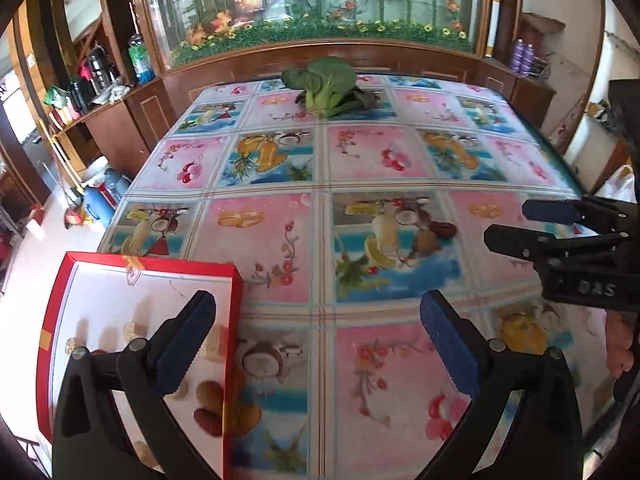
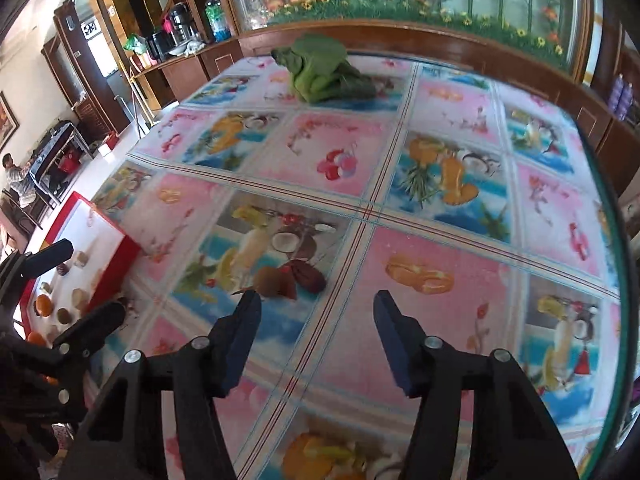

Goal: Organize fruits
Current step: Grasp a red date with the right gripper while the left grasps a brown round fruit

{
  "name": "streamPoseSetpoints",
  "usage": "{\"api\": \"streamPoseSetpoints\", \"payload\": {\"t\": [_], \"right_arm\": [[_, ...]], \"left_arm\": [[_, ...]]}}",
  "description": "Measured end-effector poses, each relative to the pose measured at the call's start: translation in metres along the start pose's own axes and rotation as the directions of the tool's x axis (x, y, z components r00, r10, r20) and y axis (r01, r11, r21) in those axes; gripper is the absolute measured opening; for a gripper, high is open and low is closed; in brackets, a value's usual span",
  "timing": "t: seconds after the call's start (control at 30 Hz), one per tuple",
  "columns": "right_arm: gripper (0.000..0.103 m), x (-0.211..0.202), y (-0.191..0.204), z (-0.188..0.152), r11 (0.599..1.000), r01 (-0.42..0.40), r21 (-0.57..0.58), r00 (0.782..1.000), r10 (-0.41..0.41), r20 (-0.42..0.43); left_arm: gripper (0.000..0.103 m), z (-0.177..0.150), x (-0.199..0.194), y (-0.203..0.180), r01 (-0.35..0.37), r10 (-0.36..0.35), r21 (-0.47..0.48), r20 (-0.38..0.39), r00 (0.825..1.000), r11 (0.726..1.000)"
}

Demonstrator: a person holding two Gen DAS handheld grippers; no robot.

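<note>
Left gripper (image 1: pixel 318 340) gapes empty at lower centre; right gripper (image 2: pixel 316 340), half open and empty, should straddle the date (image 2: pixel 307 274) squarely

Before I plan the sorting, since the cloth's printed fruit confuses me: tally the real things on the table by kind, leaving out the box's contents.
Red box: 1
Leafy greens: 1
Loose brown fruit: 1
Loose dark red fruit: 1
Total: 4
</note>
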State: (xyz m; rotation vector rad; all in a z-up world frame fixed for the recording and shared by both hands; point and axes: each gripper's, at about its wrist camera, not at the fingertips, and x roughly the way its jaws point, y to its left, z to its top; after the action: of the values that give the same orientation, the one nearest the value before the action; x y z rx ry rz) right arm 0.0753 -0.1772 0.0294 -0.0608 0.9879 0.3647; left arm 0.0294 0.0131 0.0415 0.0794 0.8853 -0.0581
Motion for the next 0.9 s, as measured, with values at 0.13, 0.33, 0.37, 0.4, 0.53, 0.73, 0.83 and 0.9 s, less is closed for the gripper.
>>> {"api": "streamPoseSetpoints", "payload": {"t": [0.13,0.33,0.37,0.4,0.53,0.73,0.83,0.9], "right_arm": [[0.054,0.012,-0.003,0.003,0.999,-0.026,-0.032,1.0,0.026,0.01],[0.053,0.03,0.008,0.007,0.995,0.008,-0.103,1.0,-0.01,-0.024],[0.047,0.034,0.009,0.007,0.994,0.006,-0.106,0.999,-0.009,-0.034],[0.046,0.037,0.009,0.007,0.994,0.012,-0.111,0.999,-0.016,-0.033],[0.03,0.036,0.015,0.005,0.987,0.071,-0.141,0.997,-0.07,0.006],[0.015,0.02,-0.015,-0.009,1.0,-0.003,-0.003,0.999,0.003,0.053],[0.015,0.009,-0.027,-0.016,0.998,-0.03,0.047,0.996,0.026,0.084],[0.015,0.003,-0.033,-0.017,0.997,-0.046,0.065,0.994,0.039,0.103]], "left_arm": [[0.102,0.002,0.022,-0.008,-0.013,0.013,0.007,-0.005,1.0,1.0],[0.102,0.008,0.031,-0.01,0.015,-0.015,0.002,-0.014,1.0,1.0],[0.102,0.009,0.033,-0.011,0.019,-0.019,0.005,-0.02,1.0,1.0],[0.102,0.01,0.035,-0.013,0.024,-0.024,0.008,-0.025,0.999,1.0],[0.102,0.011,0.039,-0.017,0.014,-0.014,0.018,-0.014,1.0,1.0],[0.102,0.014,0.049,-0.027,0.02,-0.019,0.03,-0.041,0.999,0.999],[0.102,0.017,0.052,-0.033,0.03,-0.029,0.035,-0.042,0.999,0.999],[0.102,0.02,0.054,-0.041,0.027,-0.025,0.051,-0.036,0.999,0.998]]}}
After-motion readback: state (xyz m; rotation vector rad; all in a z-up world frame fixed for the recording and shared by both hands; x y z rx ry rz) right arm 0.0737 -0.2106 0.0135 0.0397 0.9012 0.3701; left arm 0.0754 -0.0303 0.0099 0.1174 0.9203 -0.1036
